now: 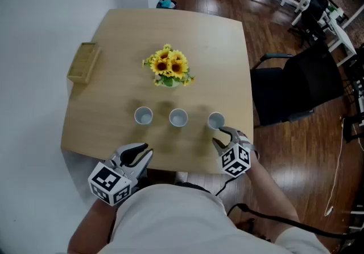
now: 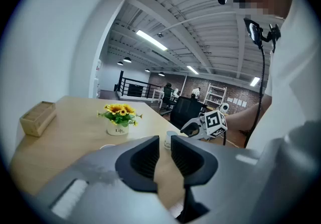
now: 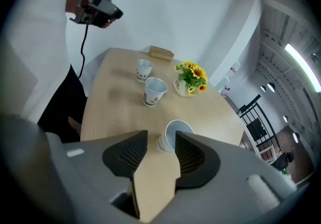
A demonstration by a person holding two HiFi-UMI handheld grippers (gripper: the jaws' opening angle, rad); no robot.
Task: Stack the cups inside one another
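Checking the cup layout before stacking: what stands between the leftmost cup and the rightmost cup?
A third cup stands between the leftmost cup and the rightmost cup, clearest in the head view.

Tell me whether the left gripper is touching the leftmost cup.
Apart. The head view shows bare table between the left gripper and the leftmost cup; its jaws stand open with nothing between them.

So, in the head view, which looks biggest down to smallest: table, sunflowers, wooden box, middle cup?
Table
Sunflowers
Wooden box
Middle cup
Sunflowers stand taller, nearer the camera, so their lead over the box is unsure.
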